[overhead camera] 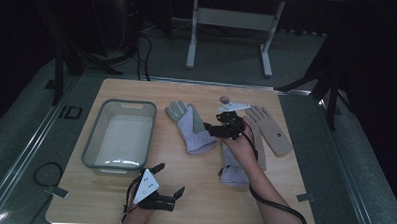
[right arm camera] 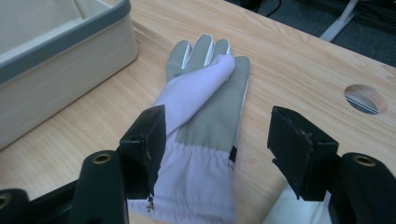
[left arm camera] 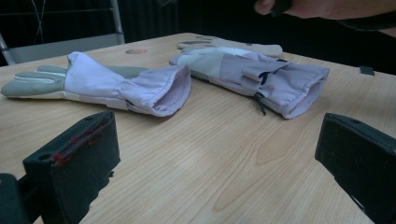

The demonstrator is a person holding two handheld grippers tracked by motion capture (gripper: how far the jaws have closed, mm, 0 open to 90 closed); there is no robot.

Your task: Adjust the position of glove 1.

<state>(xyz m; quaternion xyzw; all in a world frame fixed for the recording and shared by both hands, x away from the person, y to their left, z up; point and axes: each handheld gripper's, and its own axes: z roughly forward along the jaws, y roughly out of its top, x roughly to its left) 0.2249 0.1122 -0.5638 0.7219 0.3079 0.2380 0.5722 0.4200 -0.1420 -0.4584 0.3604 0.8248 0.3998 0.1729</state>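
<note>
Lavender-and-grey glove (right arm camera: 205, 121): flat on the bench (overhead camera: 193, 202), just right of the grey bin (overhead camera: 91, 143), cuff toward the person. Right gripper (right arm camera: 217, 135) fingers (right arm camera: 144, 144) parted, poised over the cuff, nothing pinched. Step judged: approach to grasp; next, lower and close on the cuff. Left gripper (overhead camera: 169, 180) fingers wide, empty, at the near edge. Second lavender glove (left arm camera: 261, 77) and tan glove (overhead camera: 271, 127) lie rightward.

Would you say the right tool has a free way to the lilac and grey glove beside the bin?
Probably yes: the right tool hangs over that glove, jaws apart, nothing between.
</note>
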